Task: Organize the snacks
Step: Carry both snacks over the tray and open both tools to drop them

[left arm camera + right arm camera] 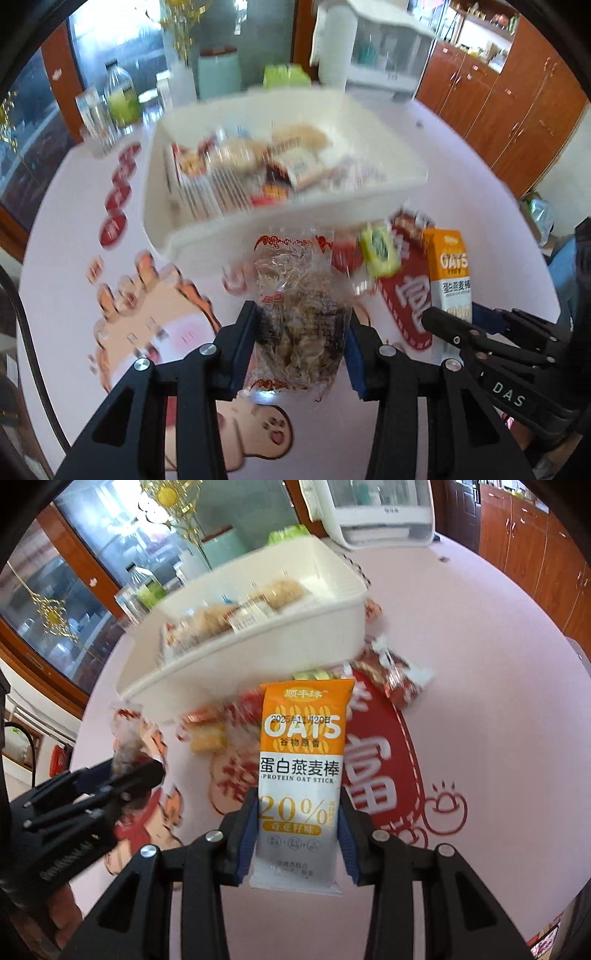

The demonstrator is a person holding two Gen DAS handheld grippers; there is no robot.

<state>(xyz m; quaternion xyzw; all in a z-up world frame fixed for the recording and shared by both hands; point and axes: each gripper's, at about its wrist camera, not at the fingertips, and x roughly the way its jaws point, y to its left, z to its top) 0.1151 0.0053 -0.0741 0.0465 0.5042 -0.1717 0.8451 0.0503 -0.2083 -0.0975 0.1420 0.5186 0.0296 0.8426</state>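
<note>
While grippers hold packets, bin (369,192) holds snacks (258,158).

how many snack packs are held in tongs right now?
2. The clear snack packet is in the left tongs; the oat stick is in the right tongs. Neither is in the white bin yet.

Brown wooden cabinets (517,103) line the right wall, with open shelves (476,26) above them. A glass-fronted cabinet (74,602) with gold ornaments (51,613) stands at the left. The bench (461,635) wears a pale pink cloth printed with red cartoons. Daylight is bright.
</note>
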